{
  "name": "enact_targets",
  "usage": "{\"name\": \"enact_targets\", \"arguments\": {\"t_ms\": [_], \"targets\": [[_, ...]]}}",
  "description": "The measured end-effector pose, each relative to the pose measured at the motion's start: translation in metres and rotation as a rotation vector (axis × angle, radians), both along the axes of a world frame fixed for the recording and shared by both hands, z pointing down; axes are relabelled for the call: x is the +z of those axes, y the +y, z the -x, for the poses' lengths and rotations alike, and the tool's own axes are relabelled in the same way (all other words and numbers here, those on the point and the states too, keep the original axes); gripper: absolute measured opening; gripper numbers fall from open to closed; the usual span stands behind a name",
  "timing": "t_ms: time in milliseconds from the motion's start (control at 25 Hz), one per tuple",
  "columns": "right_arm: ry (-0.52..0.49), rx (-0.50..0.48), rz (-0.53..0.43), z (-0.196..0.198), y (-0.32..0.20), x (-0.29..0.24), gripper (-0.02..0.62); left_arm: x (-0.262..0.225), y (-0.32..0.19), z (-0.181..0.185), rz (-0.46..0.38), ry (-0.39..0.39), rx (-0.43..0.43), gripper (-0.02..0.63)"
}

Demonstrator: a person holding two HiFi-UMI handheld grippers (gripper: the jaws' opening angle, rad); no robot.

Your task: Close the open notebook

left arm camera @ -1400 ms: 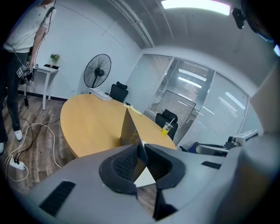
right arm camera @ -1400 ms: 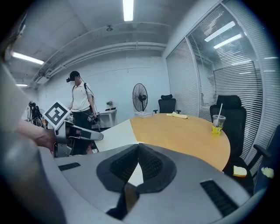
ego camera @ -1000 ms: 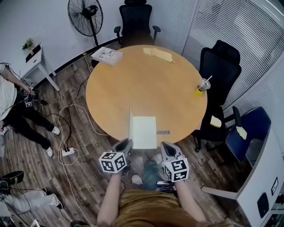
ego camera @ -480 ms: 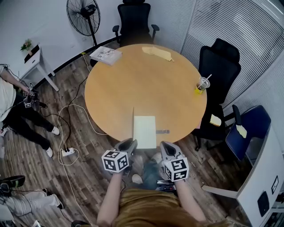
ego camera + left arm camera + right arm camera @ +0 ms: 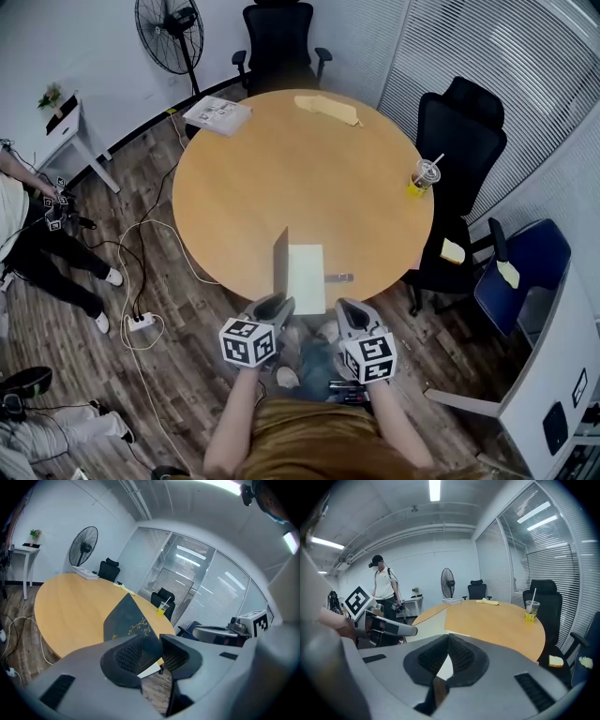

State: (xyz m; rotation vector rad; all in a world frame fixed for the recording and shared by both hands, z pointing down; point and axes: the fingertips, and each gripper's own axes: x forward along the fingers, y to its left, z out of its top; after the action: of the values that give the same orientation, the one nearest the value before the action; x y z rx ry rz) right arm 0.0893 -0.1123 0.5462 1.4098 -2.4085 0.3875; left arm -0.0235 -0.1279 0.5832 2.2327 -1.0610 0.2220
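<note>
The notebook (image 5: 307, 277) lies at the near edge of the round wooden table (image 5: 281, 178), with its white page flat. Its dark left cover (image 5: 280, 261) stands nearly upright. In the left gripper view this cover (image 5: 127, 619), dark with a gold twig pattern, has its near corner between the jaws of my left gripper (image 5: 153, 645). The jaws are opening and a gap shows beside the cover. In the head view the left gripper (image 5: 279, 306) is at the cover's near end. My right gripper (image 5: 345, 310) hovers just right of the notebook, and its jaws (image 5: 447, 641) are shut on nothing.
A small dark object (image 5: 339, 277) lies right of the notebook. A drink cup with a straw (image 5: 427, 176) stands at the table's right edge. A stack of papers (image 5: 217, 114) and a yellow cloth (image 5: 328, 110) lie at the far side. Black chairs (image 5: 459, 141) ring the table. Cables (image 5: 141, 272) cross the floor.
My left gripper has shifted a little to the right along the table's edge, and the raised cover stands slightly more to the right. The right gripper has kept still.
</note>
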Motion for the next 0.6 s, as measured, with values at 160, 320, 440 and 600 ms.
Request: {"name": "enact_targets", "arguments": {"t_ms": [160,320,440,600], "targets": [[-0.001,0.0,0.007,-0.004,-0.002,0.003,0.011,0.002,-0.001,-0.01,0.002,0.0,0.013,0.133],[-0.002,-0.002,0.015,-0.005,-0.002,0.007,0.011,0.005,0.0,-0.017,0.005,-0.001,0.024,0.138],[-0.004,0.002,0.018,-0.007,-0.003,0.008,0.011,0.007,0.0,-0.023,0.009,-0.006,0.042,0.144],[-0.007,0.006,0.019,-0.009,-0.004,0.009,0.011,0.01,0.001,-0.029,0.01,-0.021,0.059,0.147]]}}
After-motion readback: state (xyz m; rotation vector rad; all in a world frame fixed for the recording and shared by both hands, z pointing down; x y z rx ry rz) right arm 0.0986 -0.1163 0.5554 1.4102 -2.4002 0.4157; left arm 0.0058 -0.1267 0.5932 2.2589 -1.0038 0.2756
